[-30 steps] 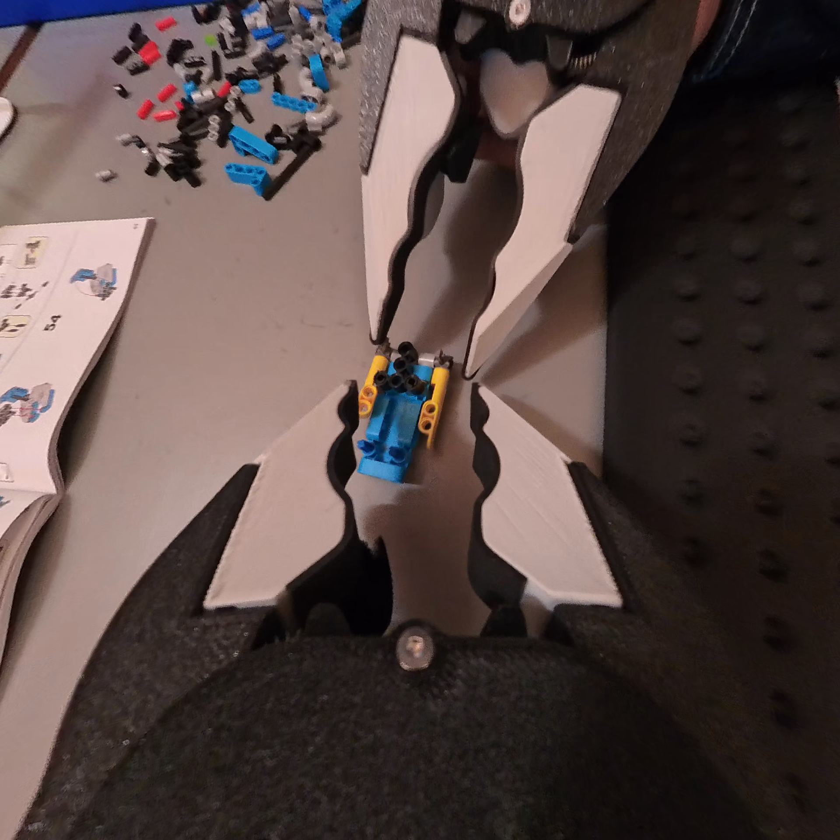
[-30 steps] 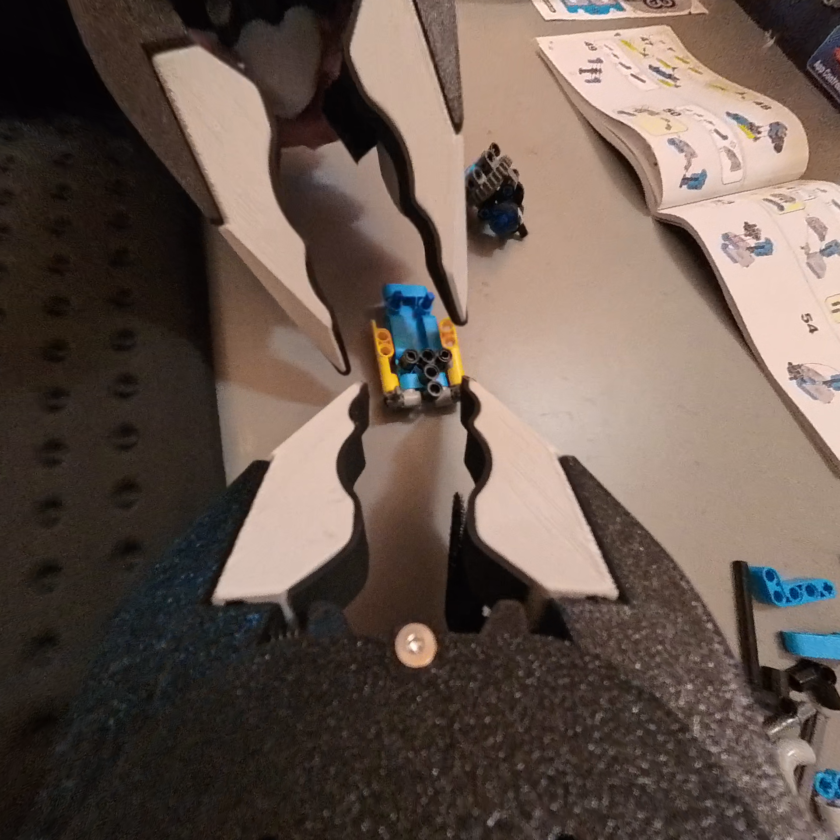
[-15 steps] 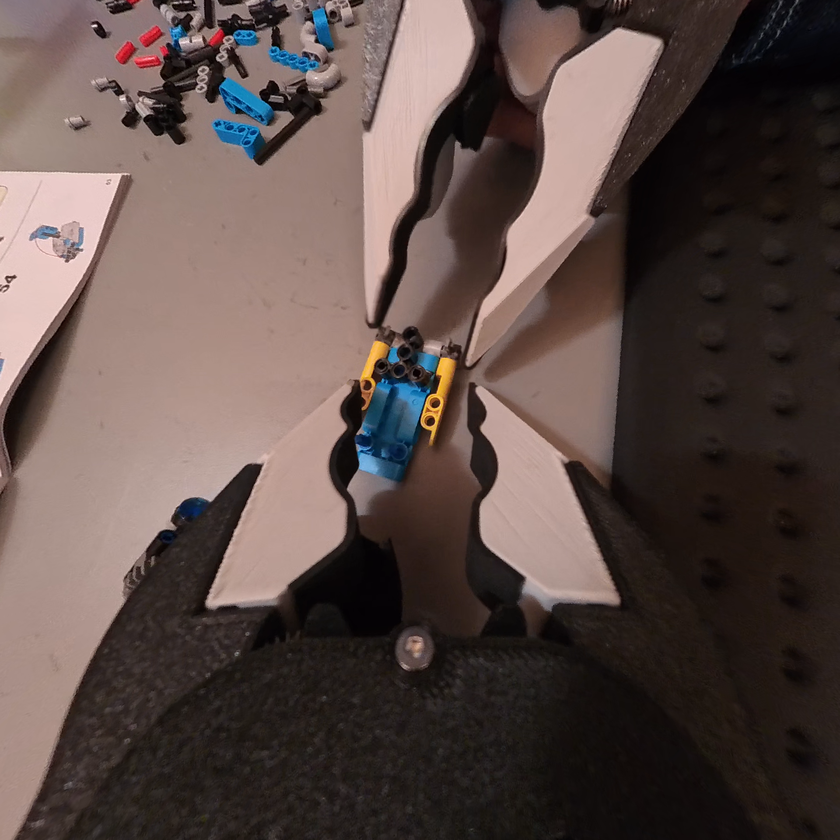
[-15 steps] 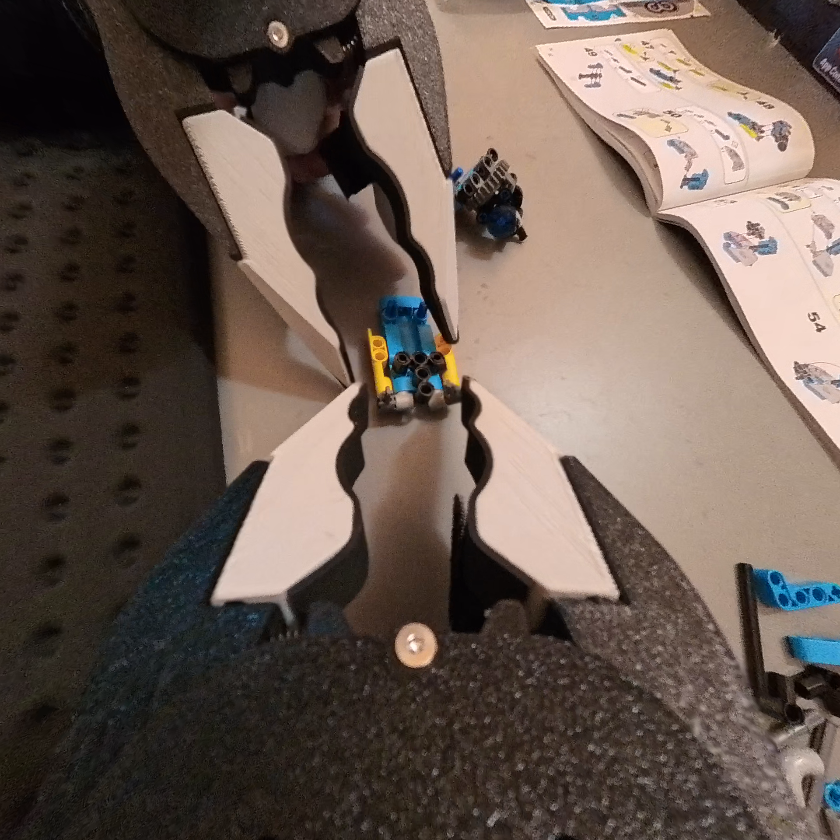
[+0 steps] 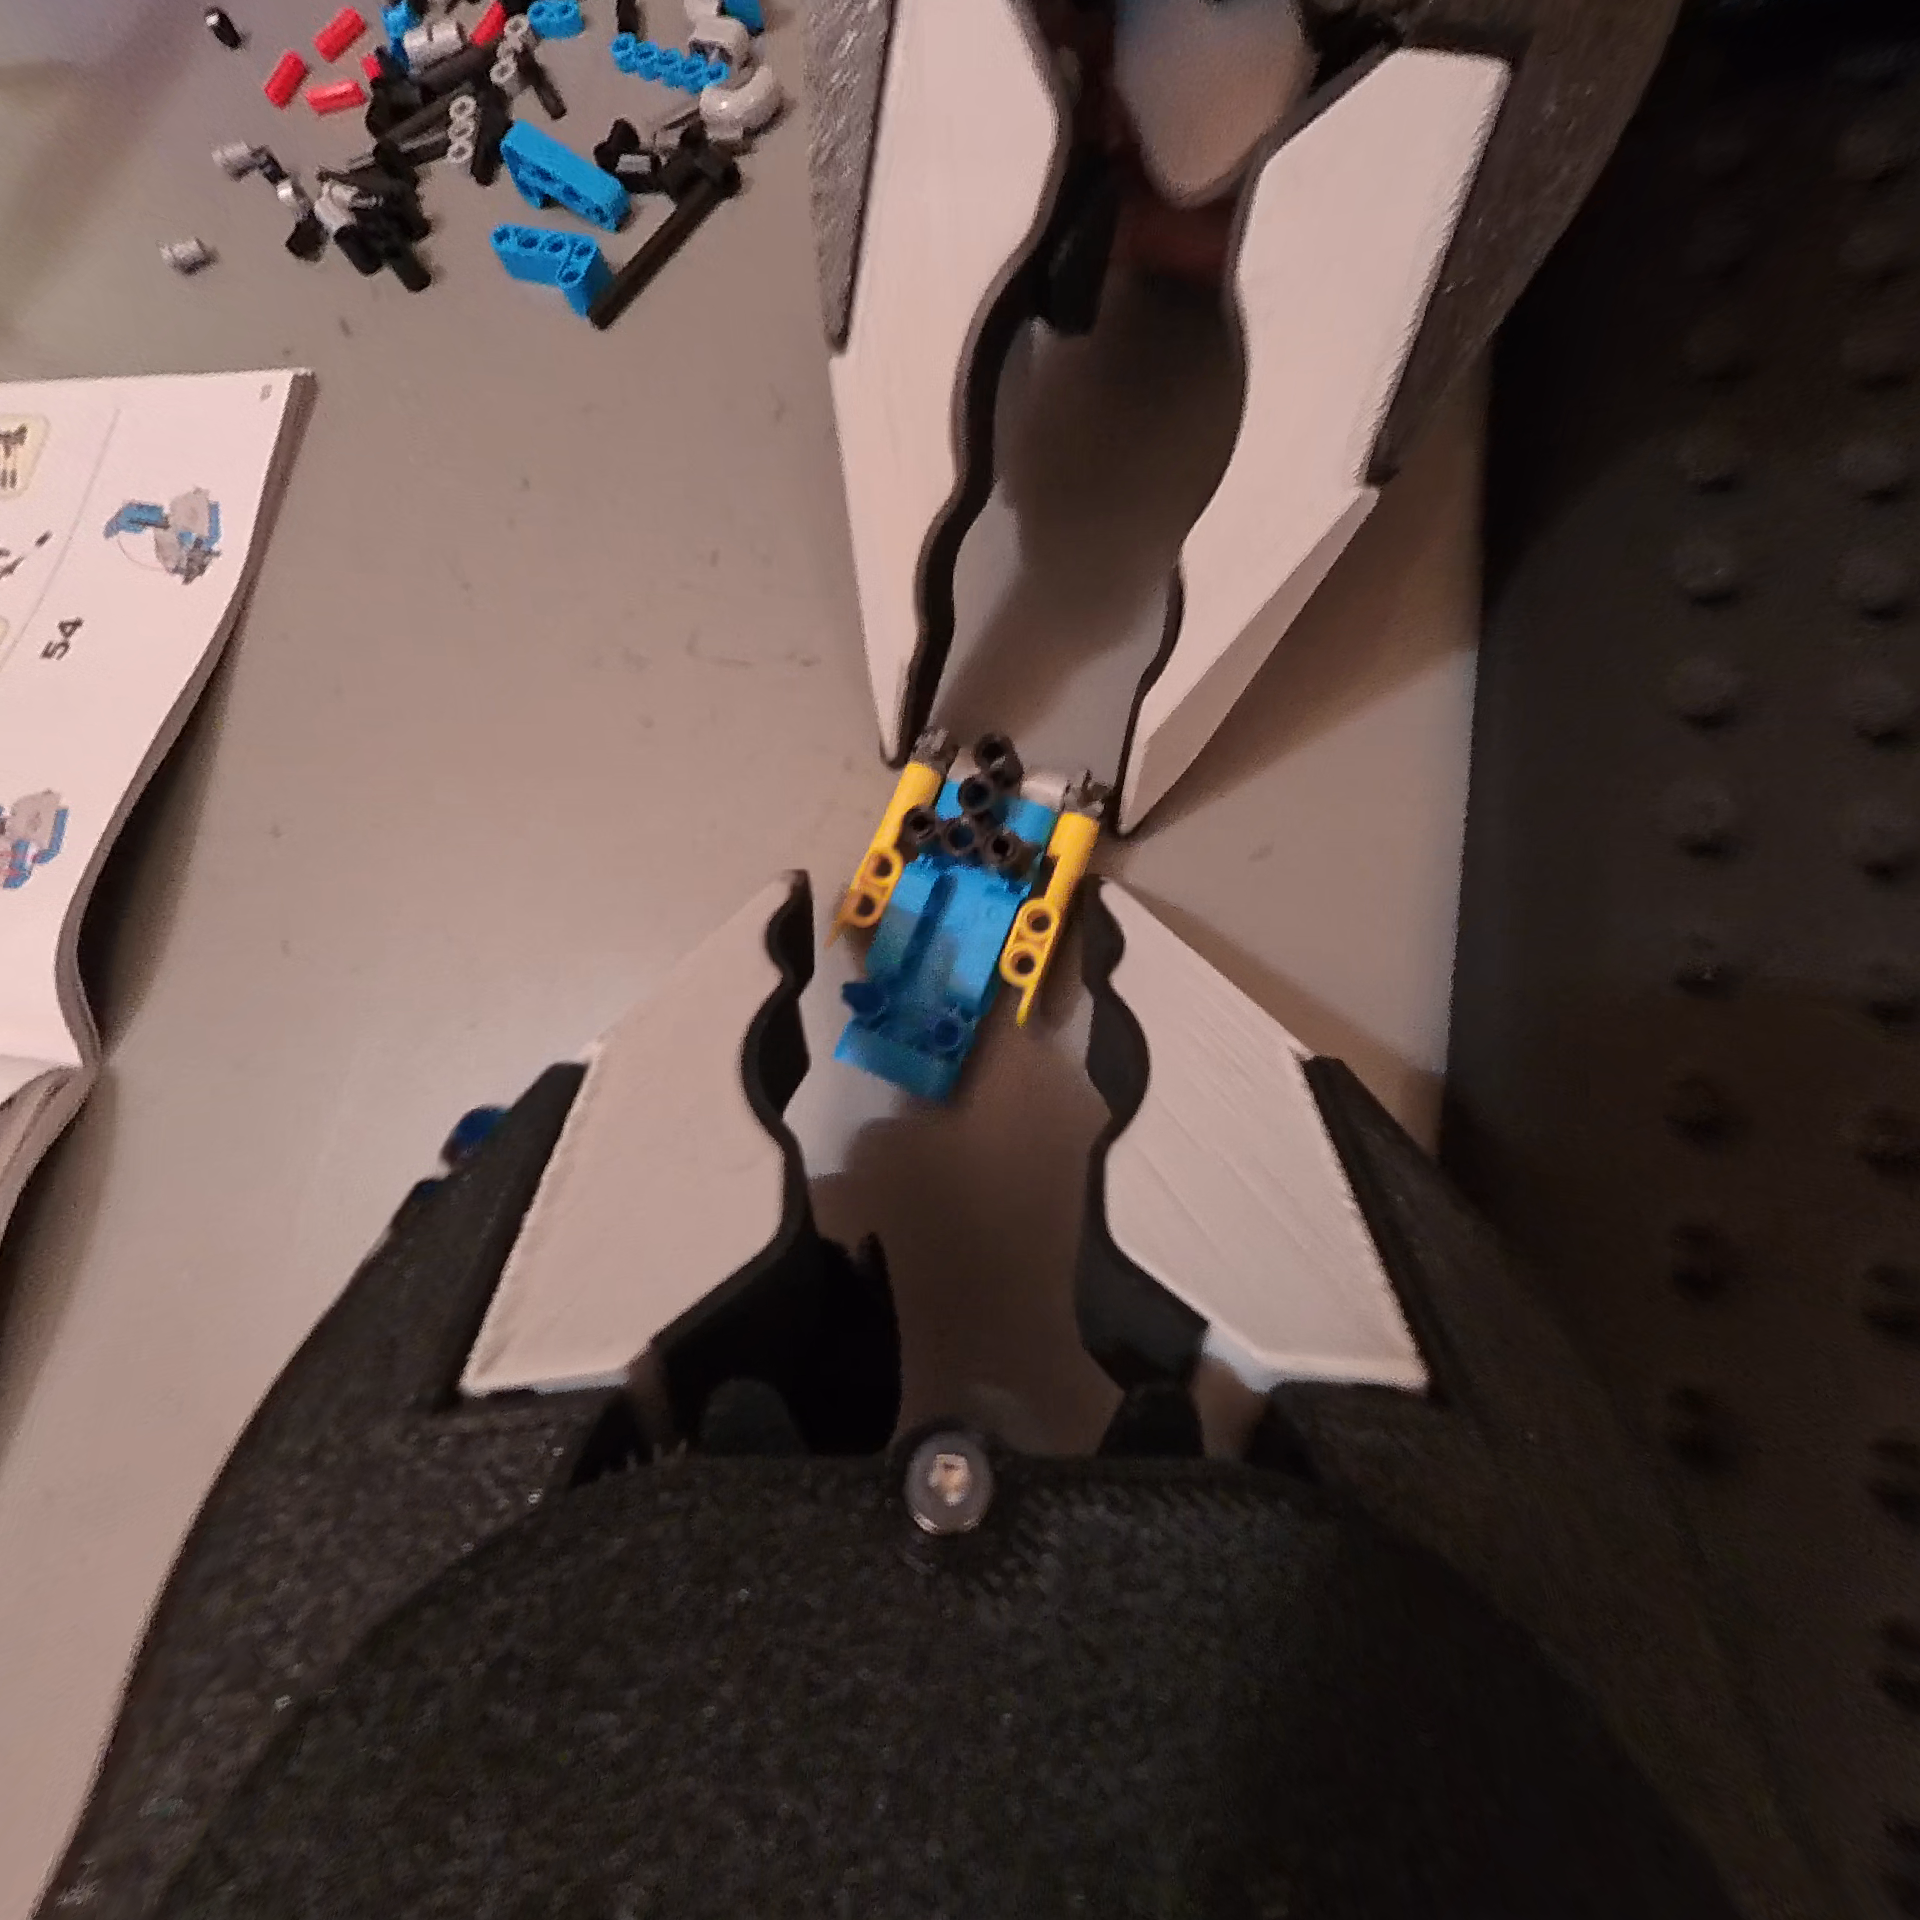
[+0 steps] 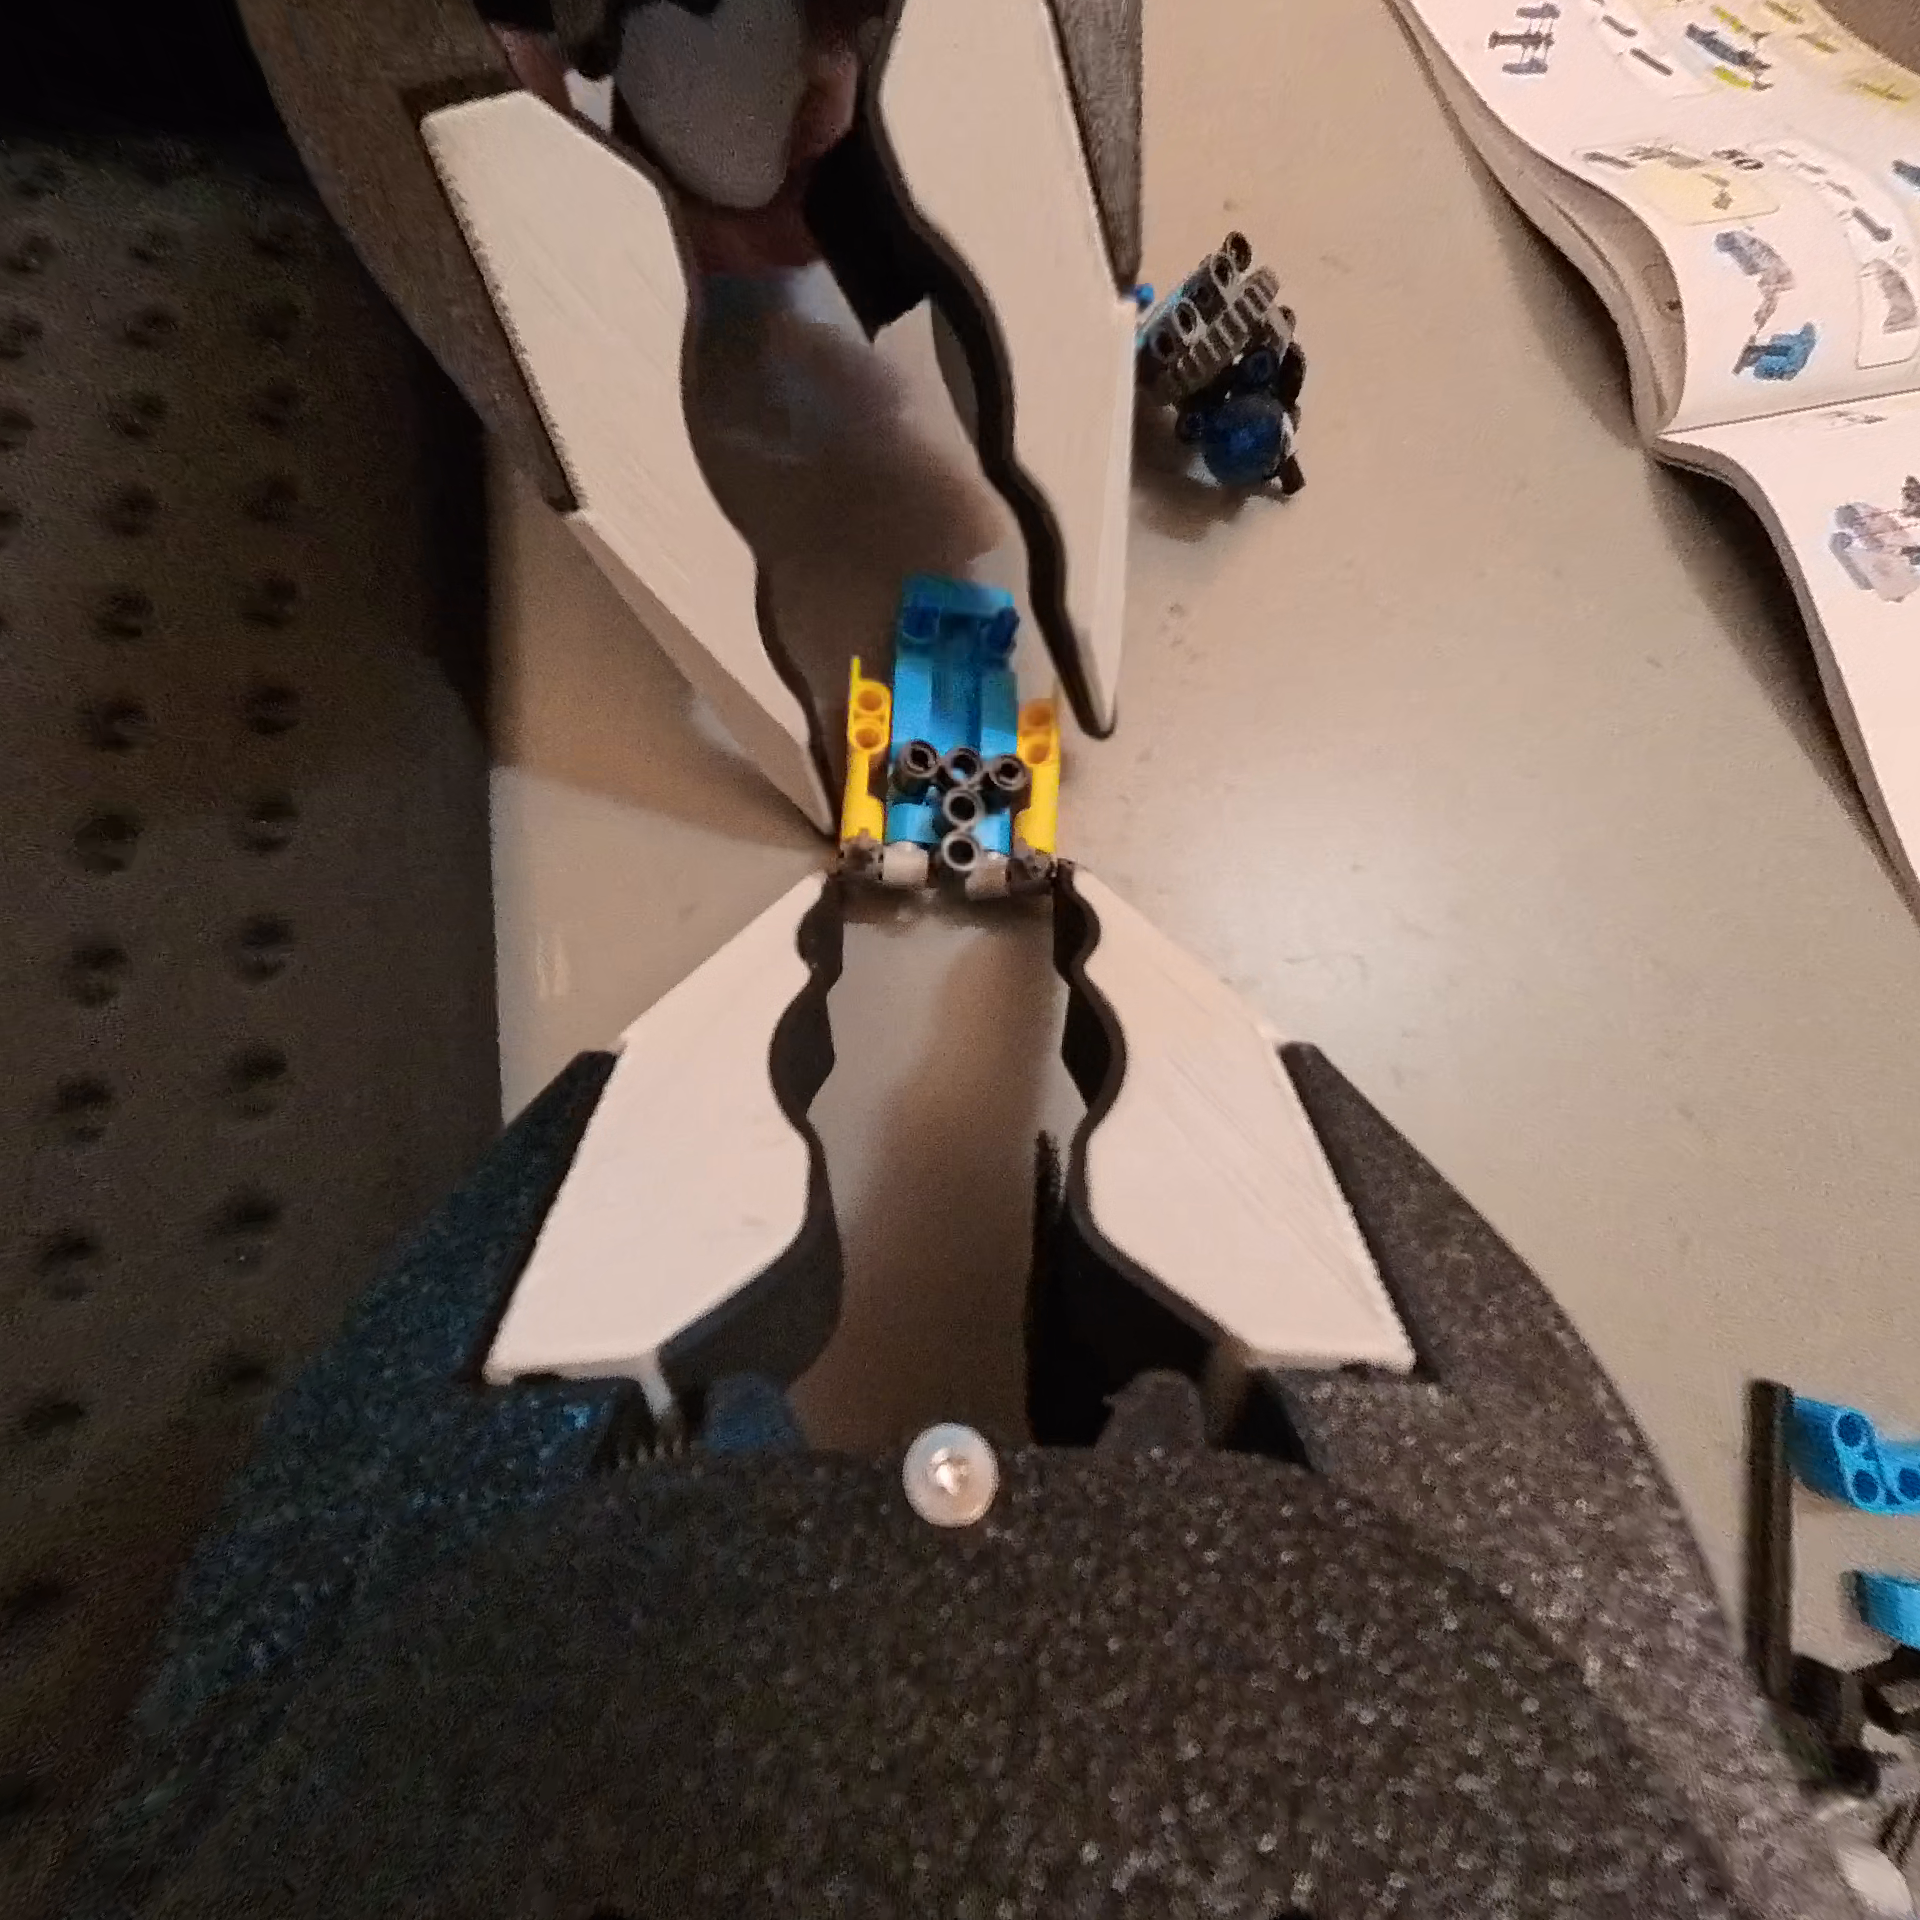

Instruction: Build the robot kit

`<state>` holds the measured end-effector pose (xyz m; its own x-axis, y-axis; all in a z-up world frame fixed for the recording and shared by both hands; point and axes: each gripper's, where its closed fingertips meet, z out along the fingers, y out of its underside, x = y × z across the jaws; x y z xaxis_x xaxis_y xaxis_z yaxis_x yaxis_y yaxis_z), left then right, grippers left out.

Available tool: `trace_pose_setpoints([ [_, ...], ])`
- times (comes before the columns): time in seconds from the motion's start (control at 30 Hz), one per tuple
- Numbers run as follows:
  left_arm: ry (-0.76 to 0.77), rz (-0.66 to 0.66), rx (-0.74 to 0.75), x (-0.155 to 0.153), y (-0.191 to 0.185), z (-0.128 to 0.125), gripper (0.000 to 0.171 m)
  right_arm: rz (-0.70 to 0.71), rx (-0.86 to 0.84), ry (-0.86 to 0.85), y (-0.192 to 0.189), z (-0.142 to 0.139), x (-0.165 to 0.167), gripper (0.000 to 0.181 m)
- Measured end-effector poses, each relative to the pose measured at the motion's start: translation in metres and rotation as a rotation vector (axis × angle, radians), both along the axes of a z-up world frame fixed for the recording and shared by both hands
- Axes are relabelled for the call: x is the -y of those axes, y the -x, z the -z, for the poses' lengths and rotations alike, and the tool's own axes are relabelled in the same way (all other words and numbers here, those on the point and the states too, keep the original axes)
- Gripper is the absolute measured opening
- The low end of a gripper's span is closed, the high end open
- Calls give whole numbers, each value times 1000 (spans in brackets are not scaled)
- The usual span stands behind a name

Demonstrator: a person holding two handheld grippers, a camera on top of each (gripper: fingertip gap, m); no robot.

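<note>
The small brick assembly, a blue plastic body with a yellow holed beam along each side and a cluster of black pin connectors on top, sat between two facing grippers over the grey table, close to the table's edge. Whether it rested on the surface or hung just above it could not be told. The right gripper had its white fingers drawn in until the tips met the grey and black pin ends at the connector end, one tip on each side, so it appeared clamped there. The left gripper straddled the blue end with its fingers partly apart. One tip lay against a yellow beam and the other just beside the opposite beam, so a firm pinch could not be confirmed. As a judgement, a hold on those narrow pin ends looked liable to twist. Outward lay a dark studded mat beside the table, an open white instruction booklet, a small dark gear assembly with a blue ball, and a loose pile of black, blue, red and grey pieces.
</note>
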<state>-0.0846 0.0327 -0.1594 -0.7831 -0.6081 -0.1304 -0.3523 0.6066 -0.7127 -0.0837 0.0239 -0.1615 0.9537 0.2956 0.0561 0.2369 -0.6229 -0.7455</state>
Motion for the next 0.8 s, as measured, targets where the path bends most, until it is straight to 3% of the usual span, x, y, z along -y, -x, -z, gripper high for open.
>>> trace_pose_setpoints([
  [0.27, 5, -12, 27, 1, 1, -1, 47, 50, -113, 36, 3, -1, -3, 40],
  [0.47, -213, 12, 307, 3, 5, -8, 45, 113, -305, 35, 3, -9, 2, 40],
  [0.63, -362, 41, 463, 7, 2, -14, 28, 113, -374, 0, 5, -18, 2, 40],
  [0.7, -282, 27, 485, 10, 4, -26, 26, 71, -376, -54, 8, -29, 4, 45],
  [0.8, 30, 12, 448, 19, 13, -60, 19, -5, -400, -228, 14, -66, 8, 40],
])
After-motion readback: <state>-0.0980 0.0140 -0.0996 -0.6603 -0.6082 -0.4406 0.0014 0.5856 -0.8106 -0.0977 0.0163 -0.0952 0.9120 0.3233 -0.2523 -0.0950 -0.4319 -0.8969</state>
